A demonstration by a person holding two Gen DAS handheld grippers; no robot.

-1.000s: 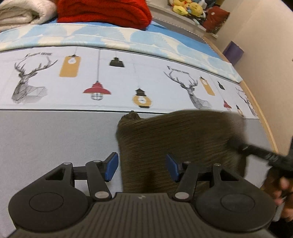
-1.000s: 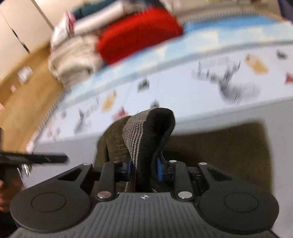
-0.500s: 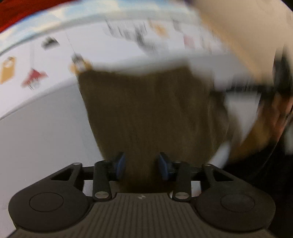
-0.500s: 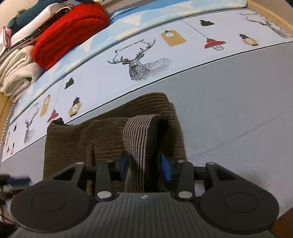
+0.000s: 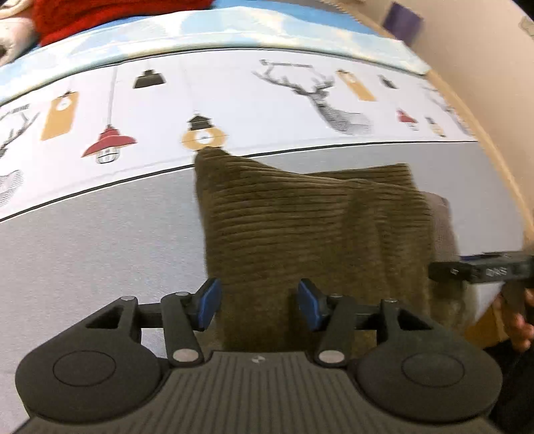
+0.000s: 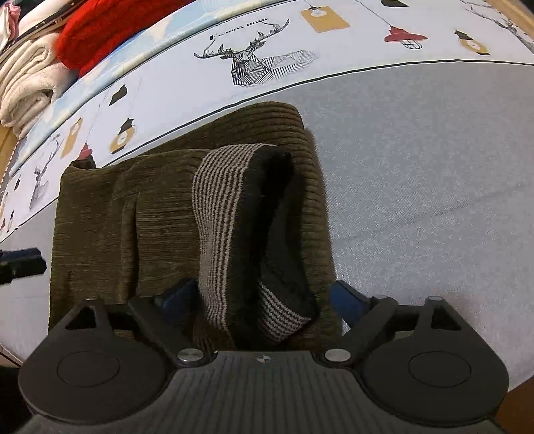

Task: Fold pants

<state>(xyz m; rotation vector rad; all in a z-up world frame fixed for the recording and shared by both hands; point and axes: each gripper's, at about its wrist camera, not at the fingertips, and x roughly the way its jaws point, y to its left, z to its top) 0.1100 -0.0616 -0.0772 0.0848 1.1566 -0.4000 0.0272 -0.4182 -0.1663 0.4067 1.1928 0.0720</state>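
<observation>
left wrist view shows my left gripper (image 5: 258, 303) pointing down at the pants (image 5: 313, 230), brown corduroy, which lie folded on the grey part of the bed cover (image 5: 100, 240). its jaws are opening, and the near edge of the pants is between the blue pads (image 5: 208, 302), but the pads do not press on the cloth, there is a gap on each side. the far left corner of the pants reaches the black line where the grey part meets the white band with lamps and deer. at the right edge of this view i see my right gripper (image 5: 480, 271) as a dark bar, and part of my right hand (image 5: 517, 323) below it.

in the right wrist view my right gripper (image 6: 257, 298) also points down and its jaws are opening, already very wide. the striped waistband (image 6: 222, 213) of the pants stands up in a loop between the fingers, with dark lining inside, and it touches neither pad as far as i can see. the pants lie flat under it on the grey cover. at the far left, on the blue part of the bed, are a red blanket (image 6: 110, 30) and cream folded blankets (image 6: 30, 86), well apart from the pants.
</observation>
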